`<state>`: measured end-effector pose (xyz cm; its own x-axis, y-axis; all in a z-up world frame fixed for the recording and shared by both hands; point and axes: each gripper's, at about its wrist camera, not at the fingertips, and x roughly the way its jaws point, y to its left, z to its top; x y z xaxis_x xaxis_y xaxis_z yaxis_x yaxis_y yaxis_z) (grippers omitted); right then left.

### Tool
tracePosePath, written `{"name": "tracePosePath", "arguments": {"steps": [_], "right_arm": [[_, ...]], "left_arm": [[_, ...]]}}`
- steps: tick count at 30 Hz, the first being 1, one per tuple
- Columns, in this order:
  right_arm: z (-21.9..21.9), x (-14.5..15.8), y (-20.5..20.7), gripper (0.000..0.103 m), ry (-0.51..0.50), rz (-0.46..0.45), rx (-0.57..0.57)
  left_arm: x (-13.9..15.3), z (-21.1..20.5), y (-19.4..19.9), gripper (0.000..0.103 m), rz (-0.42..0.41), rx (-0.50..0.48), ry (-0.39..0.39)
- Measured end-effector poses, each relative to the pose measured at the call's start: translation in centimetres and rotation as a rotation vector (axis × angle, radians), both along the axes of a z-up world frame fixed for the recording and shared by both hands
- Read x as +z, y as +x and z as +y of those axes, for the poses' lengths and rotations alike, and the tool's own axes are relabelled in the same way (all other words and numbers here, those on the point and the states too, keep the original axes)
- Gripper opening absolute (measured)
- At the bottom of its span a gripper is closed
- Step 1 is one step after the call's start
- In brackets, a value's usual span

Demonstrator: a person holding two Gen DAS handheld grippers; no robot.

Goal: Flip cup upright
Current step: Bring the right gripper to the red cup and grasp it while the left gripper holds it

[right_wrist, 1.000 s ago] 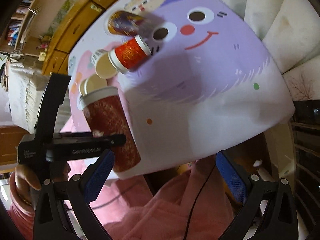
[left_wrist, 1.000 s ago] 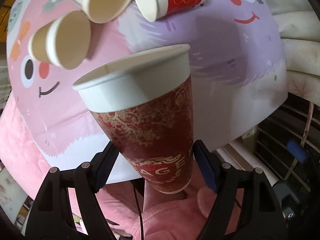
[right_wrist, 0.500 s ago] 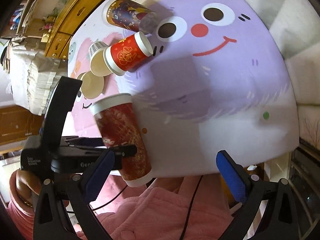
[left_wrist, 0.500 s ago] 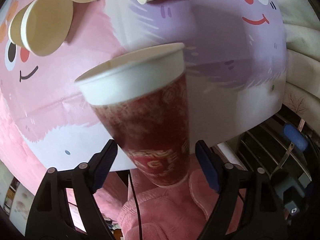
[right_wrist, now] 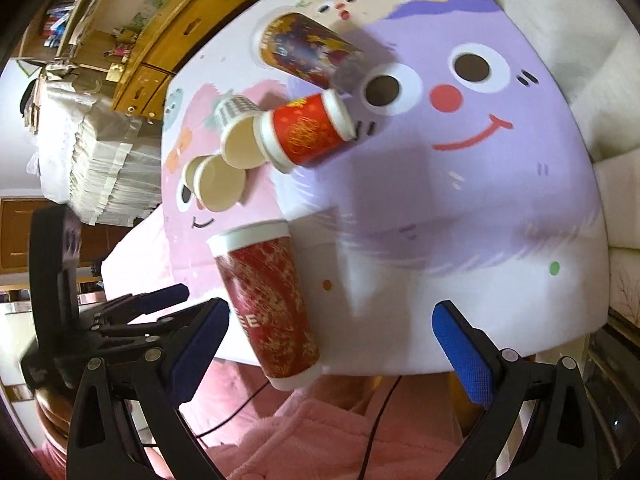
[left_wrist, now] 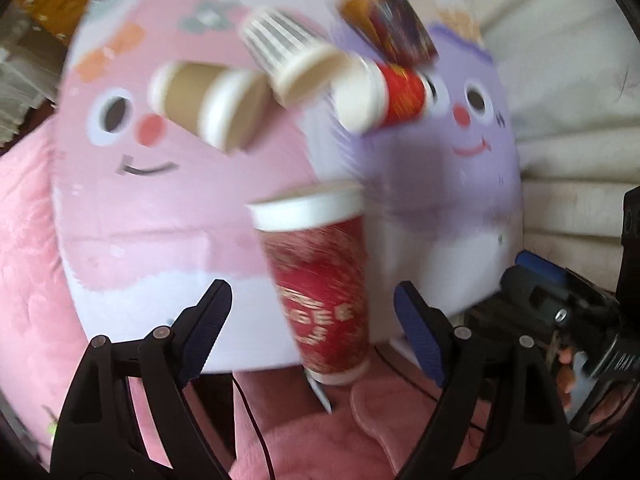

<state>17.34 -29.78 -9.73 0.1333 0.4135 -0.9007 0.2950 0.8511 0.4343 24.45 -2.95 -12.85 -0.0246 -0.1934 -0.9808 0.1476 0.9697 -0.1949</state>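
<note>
A tall red paper cup with a white rim [left_wrist: 320, 280] stands upright at the near edge of the table [left_wrist: 160, 216]; it also shows in the right wrist view [right_wrist: 268, 304]. My left gripper [left_wrist: 312, 312] is open, its fingers apart from the cup on both sides and drawn back from it. My right gripper [right_wrist: 330, 344] is open and empty, with the cup near its left finger. Several cups lie on their sides farther back: a brown one [left_wrist: 208, 104], a striped one [left_wrist: 288, 60], a small red one [left_wrist: 384, 96] and a dark printed one [left_wrist: 392, 28].
The table carries a pink and purple cartoon-face cloth [right_wrist: 460, 184]. A pink robe [right_wrist: 320, 440] is below the near edge. Wooden drawers [right_wrist: 192, 36] and a stack of papers [right_wrist: 100, 168] stand beyond the far left side. The left gripper's body [right_wrist: 60, 320] shows at the right view's left.
My left gripper has let go of the tall red cup and pulled back and left; the cup now stands alone at the table edge. The view is blurred by motion.
</note>
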Motion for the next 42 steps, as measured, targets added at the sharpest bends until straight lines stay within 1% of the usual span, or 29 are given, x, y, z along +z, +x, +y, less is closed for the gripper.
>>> {"name": "tracePosePath", "arguments": {"steps": [2,4,5,6,9,11,14,15,17,23,26,29,32,33,34,38,42], "right_arm": [[1.2,0.6,0.1,0.103,-0.005,-0.04,-0.011],[2.5,1.3,0.2,0.103,0.0,-0.086,-0.017],[3.2,1.7,0.3,0.103,-0.002,-0.108,-0.019],[4.1,1.9,0.5,0.103,-0.012,-0.132,-0.022],[6.9,2.5,0.6,0.103,-0.085,-0.197,-0.02],[8.8,2.5,0.7,0.103,-0.144,-0.221,-0.007],[11.6,1.6,0.9,0.103,-0.215,-0.242,0.008],[12.6,0.9,1.0,0.103,-0.24,-0.233,0.012],[14.1,-0.8,1.4,0.103,-0.279,-0.2,0.013],[18.5,-5.7,2.8,0.103,-0.337,-0.101,0.046],[20.3,-7.3,3.6,0.103,-0.386,-0.082,0.088],[21.2,-8.8,4.2,0.102,-0.39,-0.065,0.112],[21.9,-10.4,4.7,0.095,-0.357,-0.04,0.126],[21.9,-10.9,4.8,0.088,-0.346,-0.035,0.125],[21.9,-11.4,5.0,0.088,-0.337,-0.032,0.123],[21.5,-11.7,5.1,0.086,-0.297,-0.05,0.108],[21.3,-10.5,4.6,0.085,-0.29,-0.11,0.093]], "left_arm": [[0.6,2.5,-0.6,0.081,-0.099,0.002,-0.009],[1.1,4.1,-1.7,0.081,-0.187,-0.001,-0.002],[0.8,4.5,-2.3,0.081,-0.224,0.004,-0.003],[1.1,5.5,-2.9,0.081,-0.261,0.011,-0.011],[1.2,8.8,-3.7,0.081,-0.338,0.018,-0.077],[1.1,10.1,-4.4,0.081,-0.37,0.007,-0.082],[0.5,11.5,-4.8,0.082,-0.418,-0.024,-0.053],[0.3,12.2,-5.0,0.082,-0.424,-0.034,-0.041],[-0.4,13.0,-5.0,0.081,-0.409,-0.051,-0.037],[-2.2,15.8,-5.1,0.081,-0.341,-0.101,-0.072],[-2.6,16.8,-5.1,0.081,-0.322,-0.109,-0.076],[-2.8,17.4,-5.2,0.081,-0.307,-0.108,-0.08],[-2.9,17.6,-5.4,0.081,-0.297,-0.11,-0.079],[-2.9,17.7,-5.5,0.081,-0.296,-0.112,-0.08],[-2.8,17.7,-5.5,0.081,-0.295,-0.115,-0.081],[-2.3,17.6,-5.7,0.081,-0.291,-0.132,-0.087],[-1.9,17.2,-5.2,0.081,-0.291,-0.14,-0.099]]}}
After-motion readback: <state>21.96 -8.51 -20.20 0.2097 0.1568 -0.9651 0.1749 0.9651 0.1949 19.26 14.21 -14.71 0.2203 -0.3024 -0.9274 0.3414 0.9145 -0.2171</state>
